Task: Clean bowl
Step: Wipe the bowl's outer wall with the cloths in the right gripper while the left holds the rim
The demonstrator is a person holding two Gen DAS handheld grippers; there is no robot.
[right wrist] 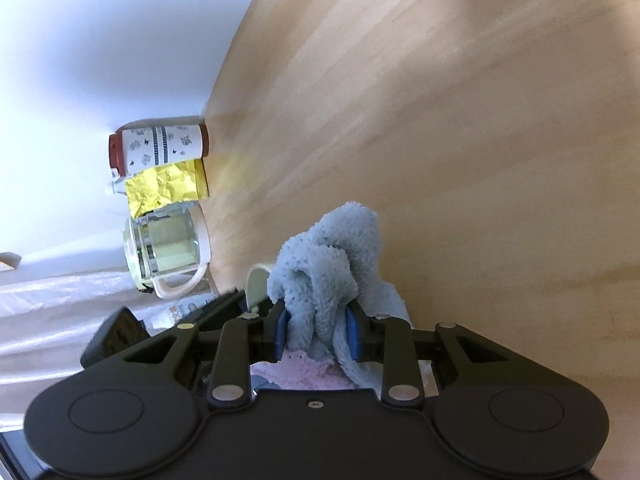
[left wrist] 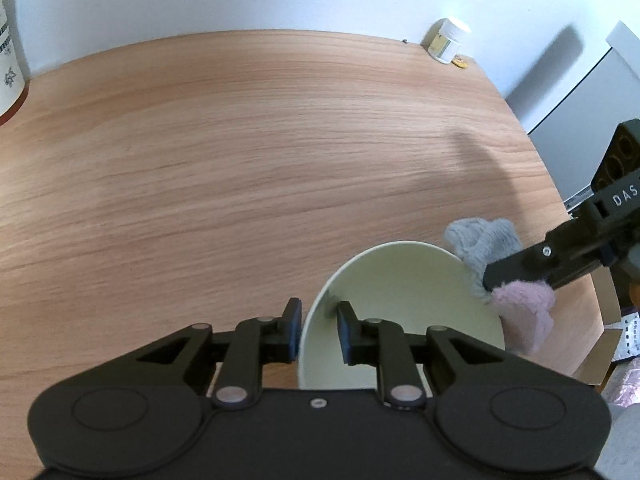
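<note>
The left hand-held gripper [left wrist: 319,330] pinches the near rim of the pale green bowl [left wrist: 400,312], tipped on the tabletop [left wrist: 240,160], mouth facing up and rightward. Beyond, the right hand-held gripper [left wrist: 516,276] clamps a blue-and-pink cloth [left wrist: 486,240] against the bowl's far rim.

The pale round bowl [left wrist: 400,312] sits on the wooden table [left wrist: 240,160], tipped up. The fluffy grey and pink cloth [left wrist: 486,242] touches the bowl's right rim. Far behind the bowl, by the wall, stands a small white jar [left wrist: 447,40].
</note>
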